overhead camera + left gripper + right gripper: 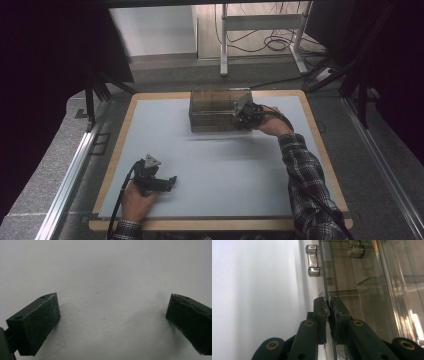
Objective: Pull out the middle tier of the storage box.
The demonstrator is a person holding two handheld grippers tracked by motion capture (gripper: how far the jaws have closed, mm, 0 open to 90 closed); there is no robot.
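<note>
At the far middle of the table [150, 107], on the pale grey mat, sits a clear smoky plastic box [212, 111], slightly blurred in the high view. The right gripper [245, 117] is at the box's right end, w/ the person's right hand [270, 125] behind it. That forearm, in a plaid sleeve [305, 175], stretches up from the bottom right edge, elbow low, wrist angled in toward the box. The grey three-cornered plate on the gripper tilts up and left.

In the right gripper view the jaws are pinched narrow on a thin clear panel of the box [362, 287]: the panel's edge runs straight down btwn the two black fingers [320, 315], pads pressed on either side. Camera is rolled, so the mat shows as a pale band at left and the box's inside at right. A small clear hinge w/ metal ends [313, 261] sits on the panel's edge above the jaws; another is partly seen at top.

The left gripper [172, 181] lies low on the mat near the front left corner, well apart from the box, pointing right. The left hand [137, 200] wraps it from below, wrist coming in at the bottom edge, cable trailing back along the forearm. In the left gripper view its fingers [35, 325] stand wide apart, nothing btwn them, bare mat beneath.
</note>
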